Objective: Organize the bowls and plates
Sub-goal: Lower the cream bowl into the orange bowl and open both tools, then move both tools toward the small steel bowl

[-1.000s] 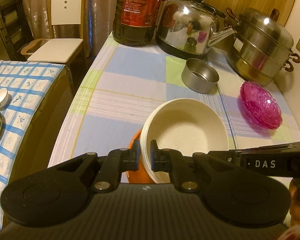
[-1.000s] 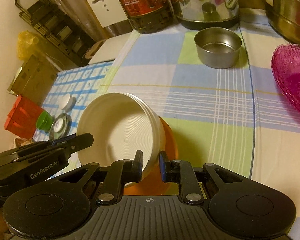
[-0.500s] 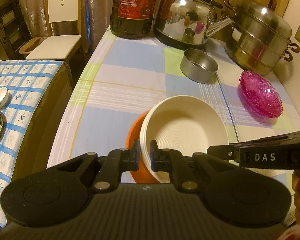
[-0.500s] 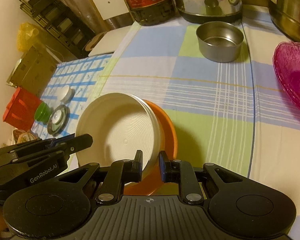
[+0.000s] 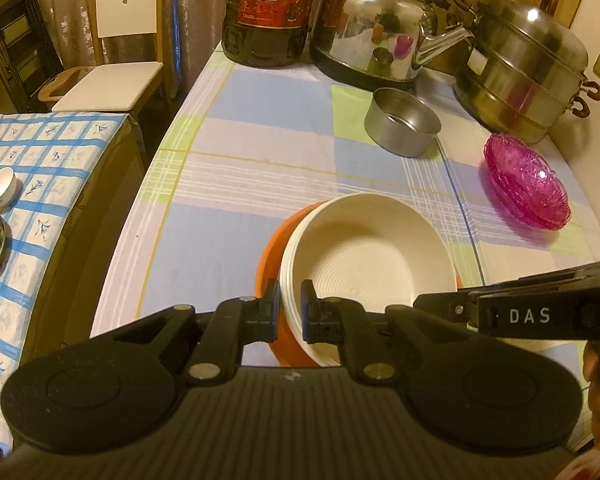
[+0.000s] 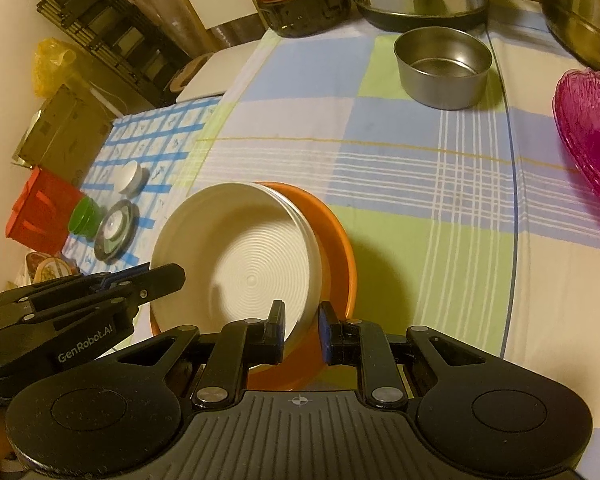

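A white ribbed bowl (image 5: 364,248) sits tilted inside an orange bowl (image 5: 270,264) on the checked tablecloth. My left gripper (image 5: 290,306) is shut on the white bowl's near-left rim. My right gripper (image 6: 302,320) is shut on the rim at the opposite side, where the white bowl (image 6: 236,248) leans over the orange bowl (image 6: 338,248). Each gripper shows in the other's view: the right gripper (image 5: 424,304) comes in from the right, and the left gripper (image 6: 172,278) comes in from the left. The near part of the orange bowl is hidden behind the grippers.
A steel bowl (image 5: 402,128) and stacked pink glass bowls (image 5: 524,184) stand farther back. Behind them are a kettle (image 5: 372,32), a steamer pot (image 5: 528,64) and an oil bottle (image 5: 272,8). A chair (image 5: 116,60) and a lower blue-checked table (image 5: 40,152) with small cups are at left.
The white bowl has levelled somewhat and more of the orange bowl's rim shows around it. Both grippers keep their hold on the rim.
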### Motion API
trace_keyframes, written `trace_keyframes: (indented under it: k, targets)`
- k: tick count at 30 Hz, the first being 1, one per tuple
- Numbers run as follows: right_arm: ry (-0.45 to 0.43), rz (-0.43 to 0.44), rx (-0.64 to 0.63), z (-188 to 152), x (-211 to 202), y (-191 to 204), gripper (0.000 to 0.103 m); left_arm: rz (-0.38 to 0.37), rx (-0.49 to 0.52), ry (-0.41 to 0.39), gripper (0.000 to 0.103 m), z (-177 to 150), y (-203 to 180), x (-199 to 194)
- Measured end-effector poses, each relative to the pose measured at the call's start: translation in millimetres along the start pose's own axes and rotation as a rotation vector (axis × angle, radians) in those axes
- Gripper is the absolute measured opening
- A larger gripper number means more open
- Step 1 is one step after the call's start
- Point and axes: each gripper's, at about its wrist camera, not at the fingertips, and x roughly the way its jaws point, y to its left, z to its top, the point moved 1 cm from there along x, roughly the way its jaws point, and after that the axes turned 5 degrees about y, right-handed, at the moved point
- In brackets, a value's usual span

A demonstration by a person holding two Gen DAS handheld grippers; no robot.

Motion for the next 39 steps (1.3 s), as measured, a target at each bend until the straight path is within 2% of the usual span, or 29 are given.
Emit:
trace_keyframes:
  k: [17,24,39]
  targets:
    - [-0.007,0.013,0.032,-0.9,-1.3,-3.0,0.020,-0.012,-0.016,0.000,0.012,-0.4,1.5,2.5]
    - [-0.054,0.030,0.051,0.2,-10.2,-3.7,0.031,-0.030,-0.042,-0.039,0.019,2.6,3.8,-4.7]
    - [-0.094,0.055,0.076,3.2,-20.8,-8.8,0.033,-0.052,-0.082,-0.093,0.024,8.0,6.0,-13.0]
